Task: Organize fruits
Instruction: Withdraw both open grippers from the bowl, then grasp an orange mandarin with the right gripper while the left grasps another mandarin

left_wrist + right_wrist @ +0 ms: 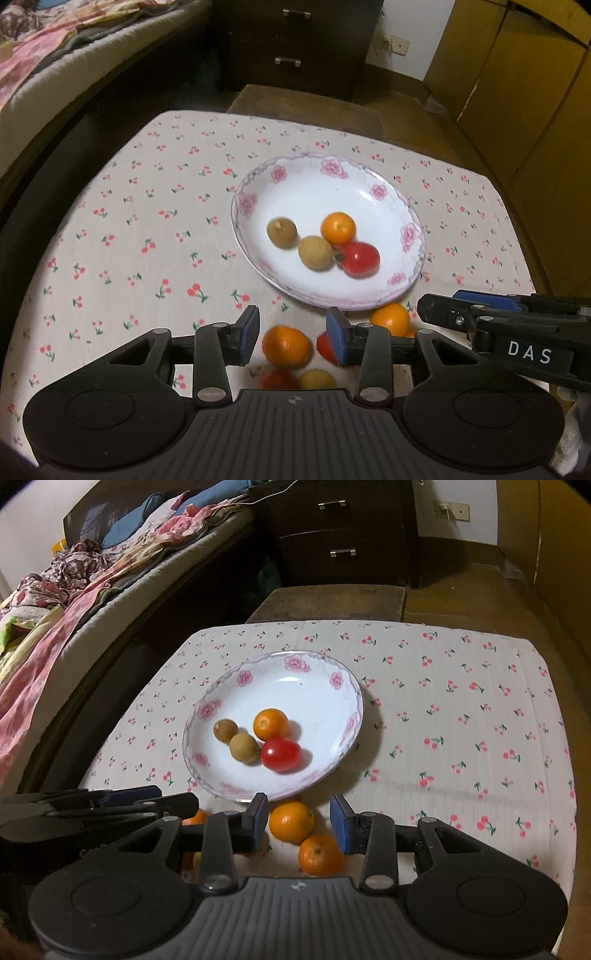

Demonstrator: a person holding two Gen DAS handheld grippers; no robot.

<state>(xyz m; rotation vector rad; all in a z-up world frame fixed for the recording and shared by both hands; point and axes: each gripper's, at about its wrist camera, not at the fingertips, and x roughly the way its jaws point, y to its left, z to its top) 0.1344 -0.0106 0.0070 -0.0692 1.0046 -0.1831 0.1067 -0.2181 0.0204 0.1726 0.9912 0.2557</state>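
White cloth with little red cherries covers the table [461,709], and that's our stage, with a bed [55,602] along its left side and a dark drawer chest [340,531] at the back. On the cloth sits the flowered plate [343,686], and it's filling up: an orange in the plate [270,723], a red tomato [280,755] touching it, and two brown fruits [243,747] side by side to the left.

Down at the near edge, outside the plate, more fruit waits on the cloth. The left tool [293,332] hovers low with its blue pads set narrowly apart, a loose orange [286,345] showing between them but neither pad pressing on it; nothing is held. A second red tomato [325,349] peeks from behind its right pad, and a blurred red fruit and a yellowish fruit [317,379] lie just below.

Over to the right tool [299,821], also narrowly parted, with a front orange [291,821] in the gap between the pads, and again no grip. A nearer orange [320,854] lies just beside it, touching or nearly so.
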